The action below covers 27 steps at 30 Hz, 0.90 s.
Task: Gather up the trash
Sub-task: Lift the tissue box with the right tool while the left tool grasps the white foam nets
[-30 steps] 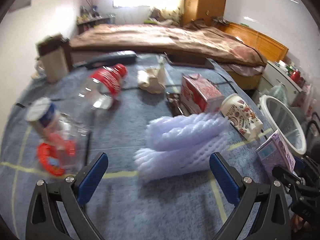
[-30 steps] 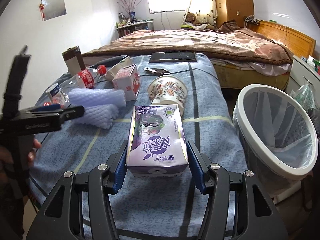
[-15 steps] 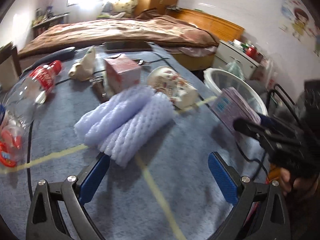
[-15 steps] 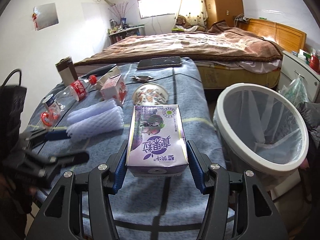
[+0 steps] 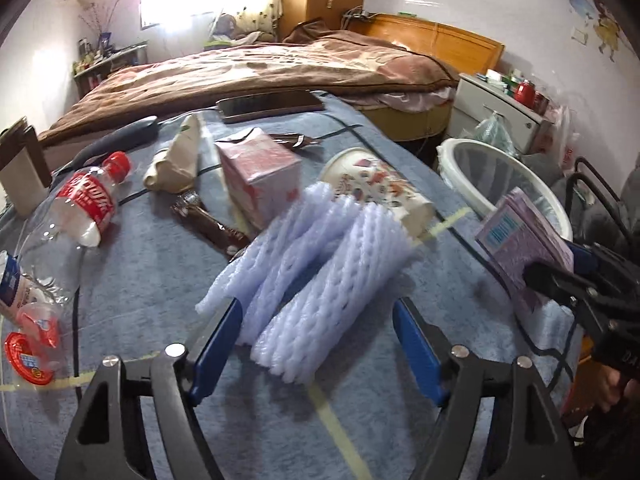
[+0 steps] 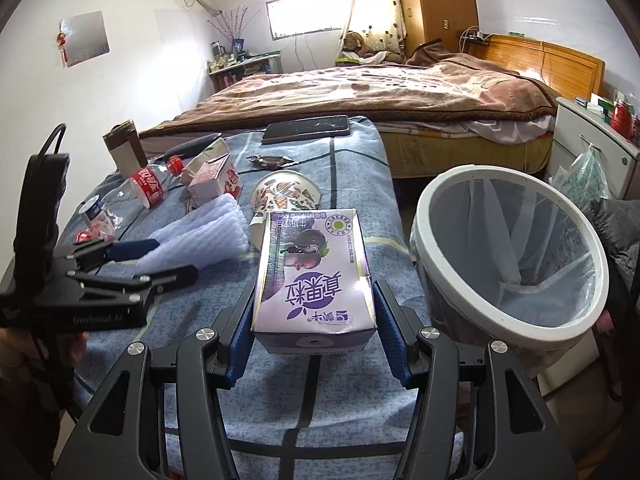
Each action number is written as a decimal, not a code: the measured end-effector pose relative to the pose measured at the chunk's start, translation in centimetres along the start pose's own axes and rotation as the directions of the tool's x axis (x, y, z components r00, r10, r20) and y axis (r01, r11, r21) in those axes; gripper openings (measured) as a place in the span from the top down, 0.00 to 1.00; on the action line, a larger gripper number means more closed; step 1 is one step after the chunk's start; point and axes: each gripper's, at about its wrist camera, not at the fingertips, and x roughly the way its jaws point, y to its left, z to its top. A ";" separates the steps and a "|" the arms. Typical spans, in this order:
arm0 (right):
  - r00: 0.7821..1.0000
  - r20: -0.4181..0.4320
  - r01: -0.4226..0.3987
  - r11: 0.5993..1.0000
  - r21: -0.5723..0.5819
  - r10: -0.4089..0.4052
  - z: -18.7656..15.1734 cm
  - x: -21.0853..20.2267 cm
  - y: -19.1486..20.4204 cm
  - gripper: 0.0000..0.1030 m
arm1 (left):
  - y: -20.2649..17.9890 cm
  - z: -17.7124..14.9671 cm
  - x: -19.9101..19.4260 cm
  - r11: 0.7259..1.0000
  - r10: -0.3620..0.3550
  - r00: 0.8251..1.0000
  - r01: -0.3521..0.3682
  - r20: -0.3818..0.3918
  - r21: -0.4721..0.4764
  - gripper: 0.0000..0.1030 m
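Observation:
My right gripper (image 6: pixel 314 320) is shut on a purple milk carton (image 6: pixel 314 272) and holds it above the table's right edge, left of the white bin (image 6: pixel 508 248). The carton also shows in the left wrist view (image 5: pixel 524 240). My left gripper (image 5: pixel 318 336) is open, its fingers either side of the near end of the white foam net sleeves (image 5: pixel 320 256), which lie on the blue tablecloth (image 5: pixel 140 280). The sleeves also show in the right wrist view (image 6: pixel 208 232).
On the table lie a pink carton (image 5: pixel 260 172), a patterned paper cup (image 5: pixel 376 184), a cola bottle (image 5: pixel 88 200), a crushed clear bottle (image 5: pixel 28 312), a brown wrapper (image 5: pixel 208 224), crumpled paper (image 5: pixel 176 160) and a phone (image 5: pixel 272 104). A bed (image 6: pixel 380 88) stands behind.
My left gripper has moved forward so its fingers now flank the foam sleeves. My right gripper has carried the purple carton a little closer to the bin.

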 end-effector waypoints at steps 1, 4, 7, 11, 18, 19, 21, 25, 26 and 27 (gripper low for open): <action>1.000 0.003 0.000 1.000 0.003 0.000 0.0 0.0 -0.1 0.45 | -0.2 -0.1 -0.2 1.000 -0.005 1.000 0.005 0.001 0.000 0.28; 1.000 0.007 0.003 1.000 0.008 -0.003 0.0 -0.2 -0.5 0.45 | -0.9 -0.4 -0.7 0.999 -0.040 0.999 0.040 0.000 -0.001 0.28; 1.000 0.009 0.002 1.000 0.014 -0.002 0.0 -0.2 -0.8 0.45 | -1.6 -0.8 -1.5 0.994 -0.109 0.994 0.109 -0.002 0.000 0.28; 1.000 0.004 -0.003 1.000 0.026 0.003 -0.1 0.0 -1.1 0.45 | -2.6 -1.0 -2.7 0.996 -0.093 0.996 0.093 0.015 0.008 0.28; 1.000 0.005 -0.009 1.000 0.029 0.009 0.0 -0.1 -1.4 0.45 | -3.4 0.4 -1.7 0.997 -0.075 0.997 0.074 0.018 0.031 0.28; 1.000 0.006 -0.009 0.999 0.030 0.009 0.0 -0.1 -1.5 0.45 | -3.4 0.7 -1.1 0.997 -0.078 0.997 0.077 0.008 0.030 0.28; 1.000 0.007 -0.007 0.999 0.033 0.006 0.0 -0.3 -1.9 0.45 | -3.5 1.1 0.0 0.997 -0.064 0.998 0.064 -0.010 0.034 0.31; 1.000 0.014 0.004 0.999 0.034 -0.004 0.2 -0.7 -2.4 0.45 | -4.0 1.1 1.6 0.999 -0.025 0.998 0.027 -0.049 0.047 0.38; 1.000 0.015 0.005 0.999 0.034 -0.006 0.3 -0.8 -2.6 0.45 | -4.1 1.1 1.8 0.998 -0.032 0.998 0.034 -0.057 0.044 0.41; 1.000 0.017 0.008 0.999 0.035 -0.009 0.3 -0.8 -2.7 0.45 | -4.3 1.1 1.9 0.998 -0.032 0.998 0.035 -0.060 0.048 0.46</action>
